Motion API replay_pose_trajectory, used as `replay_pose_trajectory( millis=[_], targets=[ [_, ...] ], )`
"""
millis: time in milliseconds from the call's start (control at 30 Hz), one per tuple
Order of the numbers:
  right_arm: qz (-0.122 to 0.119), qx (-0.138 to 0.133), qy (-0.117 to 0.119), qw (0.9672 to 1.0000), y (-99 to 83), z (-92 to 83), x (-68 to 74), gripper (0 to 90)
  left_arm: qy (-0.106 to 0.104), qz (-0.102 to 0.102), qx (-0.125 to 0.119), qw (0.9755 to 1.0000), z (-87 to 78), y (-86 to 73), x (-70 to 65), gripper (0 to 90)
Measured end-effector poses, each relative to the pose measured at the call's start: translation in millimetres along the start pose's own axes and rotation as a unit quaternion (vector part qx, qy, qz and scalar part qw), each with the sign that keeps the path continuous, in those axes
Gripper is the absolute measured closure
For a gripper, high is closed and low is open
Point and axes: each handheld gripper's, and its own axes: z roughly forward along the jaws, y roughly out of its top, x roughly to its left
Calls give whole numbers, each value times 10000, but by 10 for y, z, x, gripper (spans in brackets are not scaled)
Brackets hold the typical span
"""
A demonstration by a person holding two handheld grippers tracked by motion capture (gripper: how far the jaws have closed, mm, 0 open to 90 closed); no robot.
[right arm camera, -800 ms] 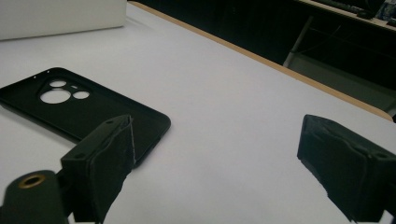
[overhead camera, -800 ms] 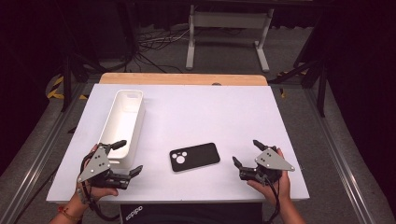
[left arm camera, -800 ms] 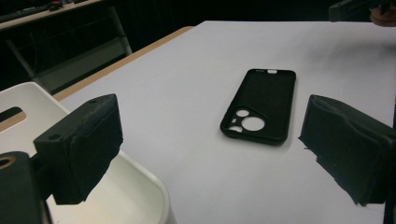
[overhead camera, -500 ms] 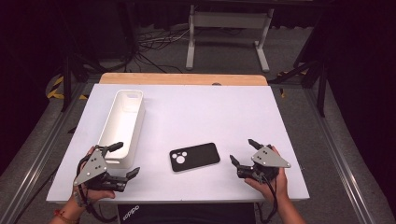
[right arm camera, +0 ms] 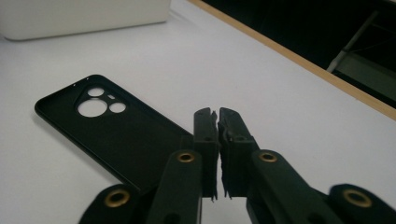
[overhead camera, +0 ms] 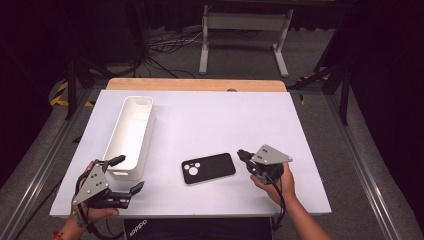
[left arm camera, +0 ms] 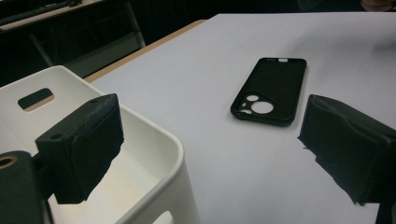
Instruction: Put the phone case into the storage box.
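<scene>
Right gripper (overhead camera: 243, 154) has slid in from four o'clock, jaws pressed together and empty, just beside the phone case (overhead camera: 208, 168) lying mid-table. Left gripper (overhead camera: 125, 174) waits wide open by the bin (overhead camera: 131, 131). Probably a nudge coming.

White table (overhead camera: 215, 120) with a wooden strip along its far edge. On it: long white plastic bin (overhead camera: 131, 136) at left, lying lengthwise front to back; black phone case (overhead camera: 208, 168) near front centre, camera cutouts toward the bin, apart from it.
</scene>
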Motion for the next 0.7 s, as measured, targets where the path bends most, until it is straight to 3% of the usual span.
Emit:
replay_pose_trajectory(
  millis=[100, 233, 333, 367, 433, 533, 600, 633, 700],
  targets=[
    [-242, 136, 272, 9992, 135, 173, 63, 900, -13, 4, 22, 10000, -8, 4, 0, 73],
    [-300, 225, 718, 9967, 193, 361, 217, 900, -39, -1, 60, 10000, 7, -3, -6, 73],
    [-249, 286, 1226, 9917, 169, 463, 403, 900, -42, -6, 63, 10000, 25, -9, -13, 73],
    [-249, 286, 1226, 9917, 169, 463, 403, 900, -42, -6, 63, 10000, 25, -9, -13, 73],
    [-341, 349, 1571, 9864, 157, 504, 567, 900, -65, 37, 94, 9999, 23, -6, -11, 73],
    [-555, 469, 1853, 9800, 154, 559, 749, 900, -92, 1, 73, 9999, 26, -9, -20, 73],
    [-762, 560, 2005, 9751, 165, 617, 863, 900, -59, 52, 84, 9999, 24, -2, -22, 69],
    [-762, 560, 2005, 9751, 165, 617, 863, 900, -72, -2, 55, 10000, 25, -1, -34, 69],
    [-899, 647, 2077, 9719, 187, 658, 921, 900, -57, 38, 43, 10000, 22, 2, -36, 69]
  ],
)
